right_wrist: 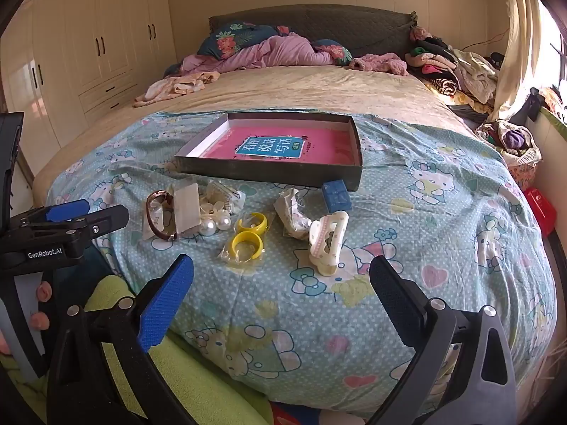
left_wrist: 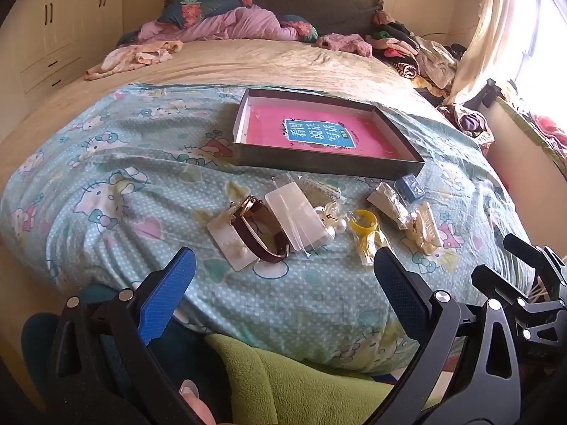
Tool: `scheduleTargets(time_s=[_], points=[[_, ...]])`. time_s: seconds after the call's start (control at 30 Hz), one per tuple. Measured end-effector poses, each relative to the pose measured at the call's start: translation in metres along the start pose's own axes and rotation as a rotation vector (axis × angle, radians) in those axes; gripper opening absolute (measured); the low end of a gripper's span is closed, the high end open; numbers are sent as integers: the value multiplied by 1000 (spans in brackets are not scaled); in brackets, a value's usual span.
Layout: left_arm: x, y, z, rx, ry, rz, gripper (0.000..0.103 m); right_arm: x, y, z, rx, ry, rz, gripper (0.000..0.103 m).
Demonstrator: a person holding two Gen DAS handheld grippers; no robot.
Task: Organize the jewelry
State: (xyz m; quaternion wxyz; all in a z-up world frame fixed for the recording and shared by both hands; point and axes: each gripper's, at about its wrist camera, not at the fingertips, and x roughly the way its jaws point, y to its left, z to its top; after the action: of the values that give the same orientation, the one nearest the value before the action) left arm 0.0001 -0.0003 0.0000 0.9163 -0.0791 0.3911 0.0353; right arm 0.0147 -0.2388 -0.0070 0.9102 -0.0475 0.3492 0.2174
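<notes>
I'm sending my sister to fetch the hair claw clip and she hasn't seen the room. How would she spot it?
On the Hello Kitty quilt, look in front of the shallow tray holding a pink book. The hair claw clip sits at the right end of the scattered jewelry: cream, toothed plastic, right of the yellow rings.

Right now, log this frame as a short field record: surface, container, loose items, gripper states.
surface: bed with a cartoon-cat blanket
container: shallow dark tray, holding only a pink book
loose items: brown-strap watch, pearl earrings, two yellow rings, cream hair claw, small blue box, several clear packets; all on the blanket in front of the tray
left gripper: open, holding nothing, short of the watch
right gripper: open, holding nothing, short of the hair claw
progress: nothing in the tray yet
</notes>
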Motion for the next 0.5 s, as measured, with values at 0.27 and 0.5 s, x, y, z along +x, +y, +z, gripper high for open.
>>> scheduleTargets(time_s=[0.27, 0.5], points=[[-1, 1, 0, -4, -4, 0, 94, 0, 0, 0, 1, 2, 0, 99], [0, 0, 0, 0, -2, 0, 94, 0, 1, 1, 0, 1, 2, 99]])
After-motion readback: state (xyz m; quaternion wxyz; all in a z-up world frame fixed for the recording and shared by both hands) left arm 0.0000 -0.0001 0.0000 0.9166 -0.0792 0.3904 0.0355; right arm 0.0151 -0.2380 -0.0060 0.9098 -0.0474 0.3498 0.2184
